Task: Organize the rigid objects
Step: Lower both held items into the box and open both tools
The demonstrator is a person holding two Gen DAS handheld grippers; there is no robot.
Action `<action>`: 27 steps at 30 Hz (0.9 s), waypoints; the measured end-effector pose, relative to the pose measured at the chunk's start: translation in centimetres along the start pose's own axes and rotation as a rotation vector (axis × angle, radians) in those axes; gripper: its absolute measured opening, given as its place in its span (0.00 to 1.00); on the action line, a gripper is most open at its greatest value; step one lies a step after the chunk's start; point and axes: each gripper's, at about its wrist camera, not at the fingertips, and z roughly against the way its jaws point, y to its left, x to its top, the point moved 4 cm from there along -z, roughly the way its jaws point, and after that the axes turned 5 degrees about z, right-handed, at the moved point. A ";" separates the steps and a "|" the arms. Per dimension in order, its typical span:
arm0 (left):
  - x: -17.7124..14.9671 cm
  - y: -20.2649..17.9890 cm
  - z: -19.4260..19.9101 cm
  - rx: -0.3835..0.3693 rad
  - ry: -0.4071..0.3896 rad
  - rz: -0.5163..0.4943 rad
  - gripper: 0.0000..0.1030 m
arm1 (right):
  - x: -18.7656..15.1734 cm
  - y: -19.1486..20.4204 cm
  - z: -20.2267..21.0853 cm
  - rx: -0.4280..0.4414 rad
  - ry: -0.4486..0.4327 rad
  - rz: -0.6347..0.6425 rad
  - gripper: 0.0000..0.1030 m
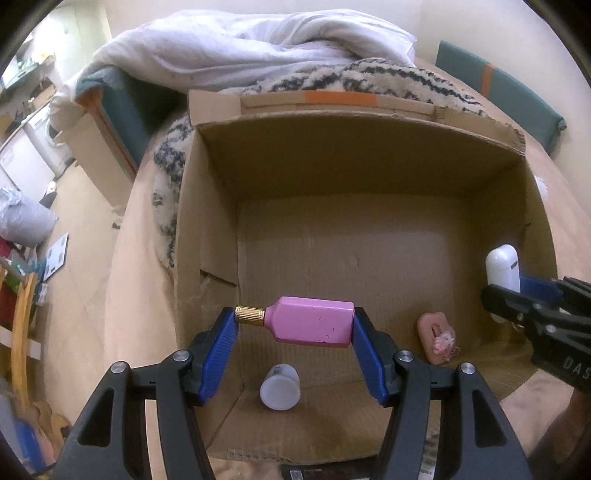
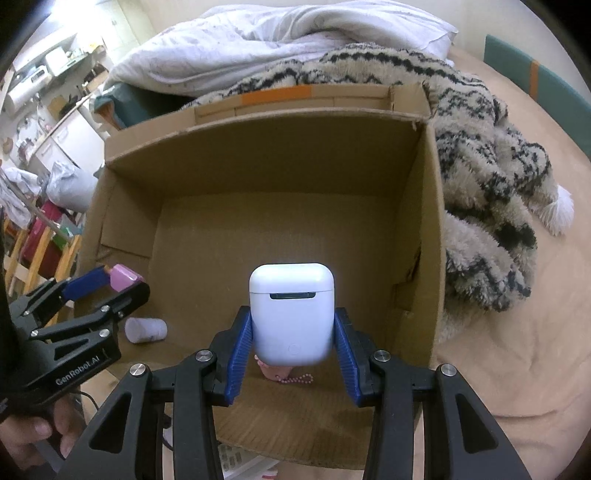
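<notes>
Mid-drop over the box (image 1: 369,177): left gripper (image 1: 294,325) clamped endwise on pink bottle (image 1: 310,325), right gripper (image 2: 293,339) pinching white case (image 2: 291,314), both hanging above the floor; next, probably lower and release clear of jar (image 1: 279,386).

Cream walls (image 1: 480,22); pale tiled floor (image 1: 81,206). Tan bed cover (image 2: 517,350) bearing rumpled white duvet (image 1: 229,40) and black-patterned fleece blanket (image 2: 491,177). Teal headboard (image 1: 517,96). Wooden rack (image 1: 22,314), washing machine (image 1: 44,136) at left.
</notes>
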 end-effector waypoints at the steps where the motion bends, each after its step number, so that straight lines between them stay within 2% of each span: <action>1: -0.1 -0.1 0.0 -0.002 0.000 -0.001 0.57 | 0.0 0.1 0.0 -0.007 -0.001 0.008 0.44; 17: -0.1 -0.2 0.0 0.008 0.010 0.009 0.57 | 0.1 0.3 -0.1 -0.047 -0.005 0.034 0.44; 21: 0.0 -0.4 -0.1 0.004 0.020 0.008 0.58 | 0.3 0.0 0.2 -0.020 -0.019 0.005 0.44; 22: -0.1 -0.5 -0.1 0.001 0.022 0.006 0.62 | 0.5 -0.1 0.4 -0.001 -0.027 -0.004 0.45; 24: -0.1 -0.7 0.0 -0.010 0.026 0.001 0.68 | 0.7 -0.1 0.8 0.029 -0.048 -0.017 0.63; 27: 0.0 -1.1 0.6 -0.032 0.013 -0.002 0.69 | 1.1 0.1 1.5 0.061 -0.077 -0.026 0.69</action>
